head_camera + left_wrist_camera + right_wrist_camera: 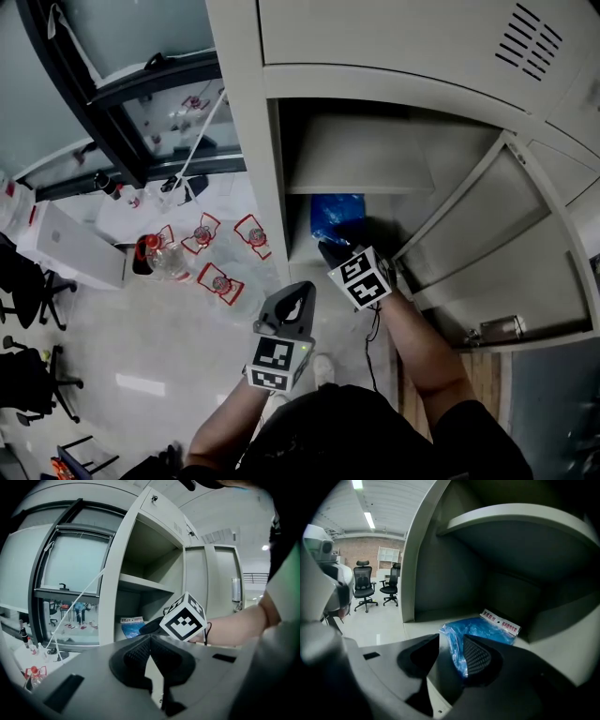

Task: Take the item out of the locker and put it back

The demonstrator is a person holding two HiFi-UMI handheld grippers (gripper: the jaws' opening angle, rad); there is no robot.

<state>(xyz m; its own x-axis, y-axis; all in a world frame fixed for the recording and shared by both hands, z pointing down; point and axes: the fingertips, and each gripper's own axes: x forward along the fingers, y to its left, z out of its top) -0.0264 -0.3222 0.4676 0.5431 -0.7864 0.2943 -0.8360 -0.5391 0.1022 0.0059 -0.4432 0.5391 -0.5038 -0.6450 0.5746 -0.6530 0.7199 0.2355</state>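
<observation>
Two spread right gripper (451,639) fingers (480,659) straddle a corner of the blue bag (487,629).

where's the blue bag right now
In the head view the blue bag lies mid-frame inside the open locker, on the surface below the shelf, just ahead of the right tool, whose open jaws straddle its near edge.

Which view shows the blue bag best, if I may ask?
The right gripper view: the blue bag lies close, label visible. The head view shows only a blue patch; the left gripper view shows it small.
</observation>
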